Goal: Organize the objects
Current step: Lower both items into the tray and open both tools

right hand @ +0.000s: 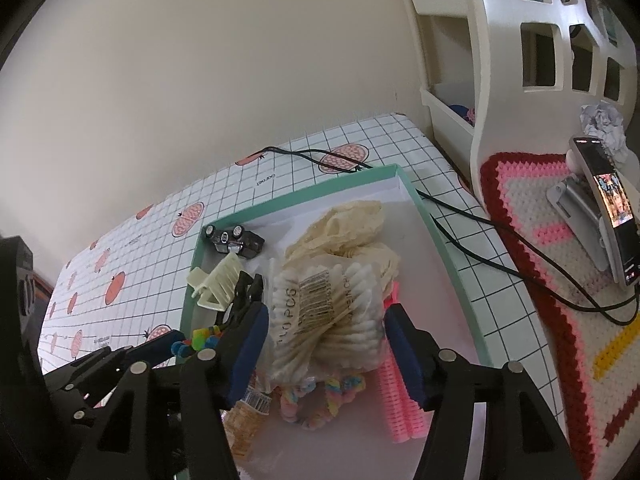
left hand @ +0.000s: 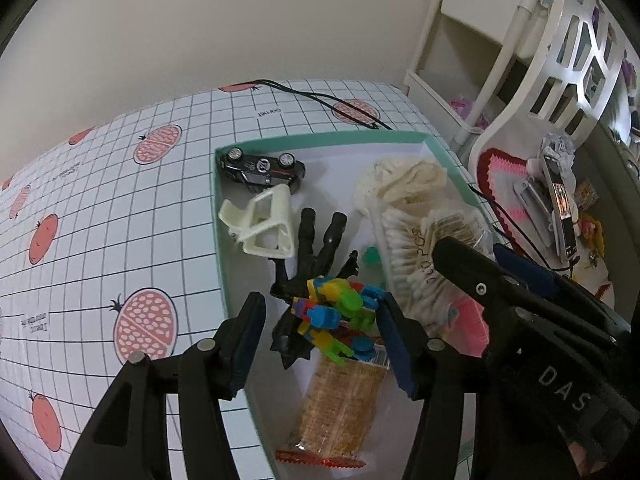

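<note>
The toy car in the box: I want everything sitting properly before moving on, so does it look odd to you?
Yes. The small black toy car in the far left corner of the green-rimmed box is tipped over, wheels pointing sideways and up rather than resting on the box floor, beside the cream plastic hair clip.

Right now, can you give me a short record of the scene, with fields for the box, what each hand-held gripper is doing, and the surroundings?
container: green-rimmed box on a checked tablecloth
contents: toy car, cream hair clip, colourful block toy, cotton swab pack, pink hair roller, cracker packet
left hand-held gripper: open, either side of the block toy
right hand-held gripper: open, either side of the swab pack
nearby: phone on a stand
</note>
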Demonstrator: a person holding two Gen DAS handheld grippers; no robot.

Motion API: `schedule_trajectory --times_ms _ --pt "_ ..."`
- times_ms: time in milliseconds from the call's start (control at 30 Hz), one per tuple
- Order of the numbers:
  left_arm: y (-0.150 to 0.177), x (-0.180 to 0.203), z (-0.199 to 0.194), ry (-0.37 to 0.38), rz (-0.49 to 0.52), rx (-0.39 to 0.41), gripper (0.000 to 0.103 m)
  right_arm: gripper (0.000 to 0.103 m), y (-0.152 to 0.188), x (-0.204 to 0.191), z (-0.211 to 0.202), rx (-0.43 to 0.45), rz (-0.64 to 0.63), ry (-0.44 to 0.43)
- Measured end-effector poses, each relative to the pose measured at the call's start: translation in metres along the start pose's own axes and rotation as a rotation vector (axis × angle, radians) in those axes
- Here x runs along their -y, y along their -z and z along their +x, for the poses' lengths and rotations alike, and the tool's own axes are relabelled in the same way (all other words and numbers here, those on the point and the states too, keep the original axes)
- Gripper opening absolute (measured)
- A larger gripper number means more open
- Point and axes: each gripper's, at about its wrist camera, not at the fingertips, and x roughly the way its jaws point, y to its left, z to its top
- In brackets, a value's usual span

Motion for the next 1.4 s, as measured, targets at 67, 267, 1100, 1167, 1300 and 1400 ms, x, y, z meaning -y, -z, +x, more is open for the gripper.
schedule_trajectory --times_ms 67,267,1100,1167,1300,1400 --pt "-0.001 -0.003 -0.003 -0.001 -0.009 0.005 0.059 0.065 0.0 0.0 -0.002 0.006 -0.002 0.0" --pt "0.0 -0.01 -0.006 -0.007 -0.02 0.007 0.059 0.066 0.0 -0.001 0.0 0.0 -0.002 0.003" --pt "0.001 -0.019 -0.005 -0.011 -0.021 -0.006 0.082 0.07 0.001 0.0 0.001 -0.003 0.003 0.023" --pt "0.0 -0.02 -0.008 -0.012 -0.022 0.003 0.082 0.07 0.0 0.0 -0.001 0.005 0.009 0.023" --pt "-0.002 -0.024 -0.014 -0.026 -0.025 0.019 0.082 0.07 -0.001 0.002 -0.003 0.013 0.016 0.021" --pt "-0.005 -0.032 -0.021 -0.02 -0.054 0.041 0.082 0.07 -0.001 0.002 -0.003 0.009 0.011 0.033"
